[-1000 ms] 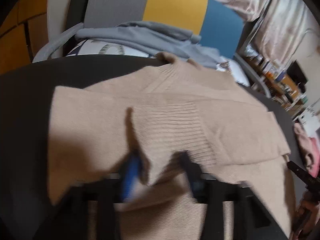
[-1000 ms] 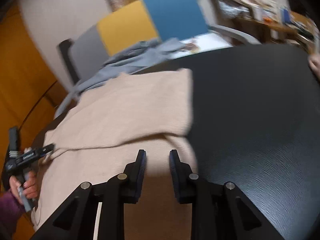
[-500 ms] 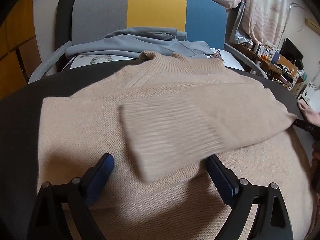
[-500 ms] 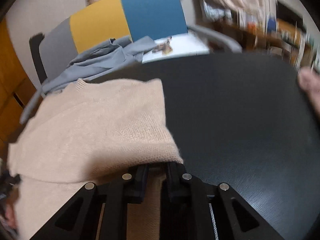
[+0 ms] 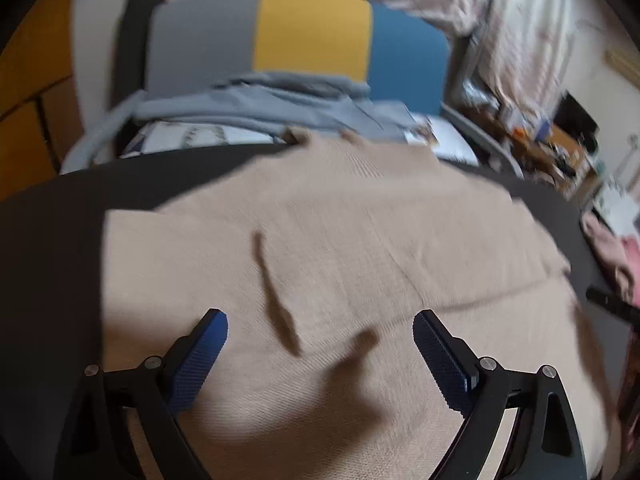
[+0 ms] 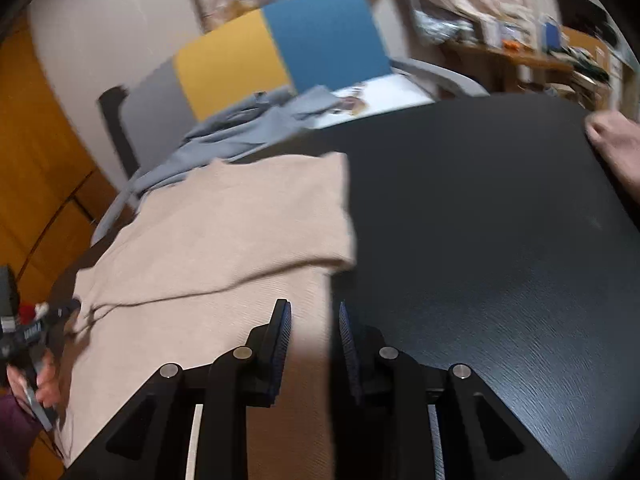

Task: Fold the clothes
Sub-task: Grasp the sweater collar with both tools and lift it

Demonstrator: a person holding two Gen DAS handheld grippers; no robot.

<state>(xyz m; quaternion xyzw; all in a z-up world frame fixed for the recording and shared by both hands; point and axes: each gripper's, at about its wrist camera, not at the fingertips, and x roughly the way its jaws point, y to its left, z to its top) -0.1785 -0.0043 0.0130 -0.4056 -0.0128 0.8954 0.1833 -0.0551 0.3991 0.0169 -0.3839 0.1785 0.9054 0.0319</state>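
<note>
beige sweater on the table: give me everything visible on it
The beige sweater is a soft, fine-ribbed knit lying flat on the black table, collar toward the tricolour chair. A sleeve is folded across the body, leaving a layered edge and a small crease. Its collar end touches the grey garment draped off the chair. The left tongs hover wide open above it; the right tongs are opening at its right edge, gripping nothing.

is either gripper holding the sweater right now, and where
Neither. The left gripper stands wide open above the beige sweater; the right gripper is opening at the sweater's edge, gripping nothing.
</note>
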